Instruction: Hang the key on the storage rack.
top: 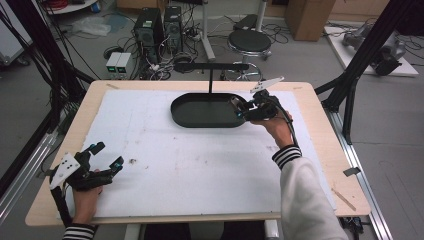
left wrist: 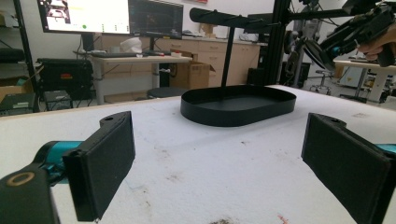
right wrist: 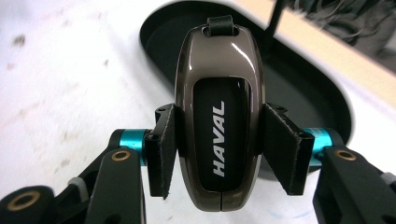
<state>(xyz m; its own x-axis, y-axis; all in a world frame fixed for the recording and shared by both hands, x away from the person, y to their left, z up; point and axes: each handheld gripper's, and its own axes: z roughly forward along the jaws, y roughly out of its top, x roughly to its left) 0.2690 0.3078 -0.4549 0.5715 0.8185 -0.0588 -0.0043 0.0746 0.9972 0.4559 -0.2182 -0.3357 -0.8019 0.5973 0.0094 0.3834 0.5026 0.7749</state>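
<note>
Here the right gripper (right wrist: 219,144), fingers clamped on the key fob (right wrist: 219,116), should stay level over the black tray (top: 200,117); left fingers gape wide.

My table (top: 320,165) has a pale wooden top, and a white sheet (top: 190,165) covers nearly all of it, leaving bare wood along the edges. The sheet is scuffed, with small dark specks and smudges near my left side. A black oval tray (top: 182,116) sits on the sheet toward the far edge, about midway across. A thin black post (top: 210,80) rises from the tray's far side and carries a crossbar (top: 210,66) on top. On the bare wood at my right lie a dark scrap of tape (top: 351,171) and a thin wooden sliver (top: 344,198).
</note>
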